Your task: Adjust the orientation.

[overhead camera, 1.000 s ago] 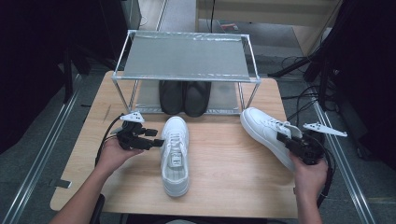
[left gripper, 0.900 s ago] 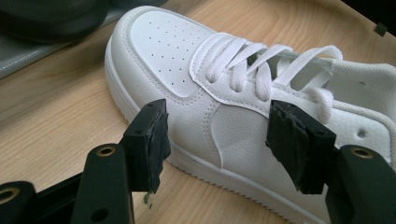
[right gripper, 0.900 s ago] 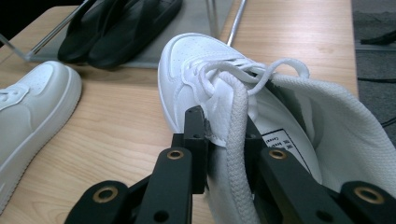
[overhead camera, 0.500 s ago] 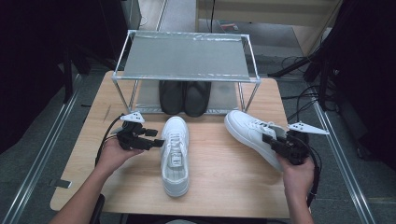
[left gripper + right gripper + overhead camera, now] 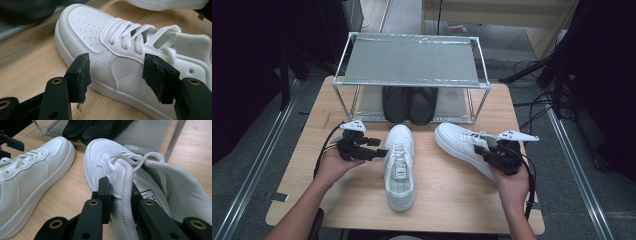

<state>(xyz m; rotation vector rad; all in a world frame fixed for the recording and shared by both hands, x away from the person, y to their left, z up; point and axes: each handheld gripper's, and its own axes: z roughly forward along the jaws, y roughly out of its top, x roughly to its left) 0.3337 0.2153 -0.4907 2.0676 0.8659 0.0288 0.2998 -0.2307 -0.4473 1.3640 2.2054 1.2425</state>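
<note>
Two white sneakers lie on the wooden table. The left sneaker (image 5: 399, 165) (image 5: 85, 27) rests flat mid-table, toe toward the rack. My left gripper (image 5: 379, 152) (image 5: 117, 80) stands open at that shoe's left side, its pads apart and off the leather. To the right, the other white sneaker (image 5: 462, 142) (image 5: 105, 152) sits angled, toe toward the rack. My right gripper (image 5: 484, 150) (image 5: 120, 195) is shut on this sneaker's inner side wall near the laces. The left sneaker (image 5: 30, 175) also appears at the left of the right gripper view.
A metal shoe rack (image 5: 412, 62) stands at the table's far side, with a pair of black shoes (image 5: 409, 102) under its shelf. Bare tabletop (image 5: 447, 200) lies near the front edge. Cables trail on the floor at the right.
My right gripper has carried the right sneaker leftward, closer to the middle sneaker. The left gripper and the left sneaker have stayed put.
</note>
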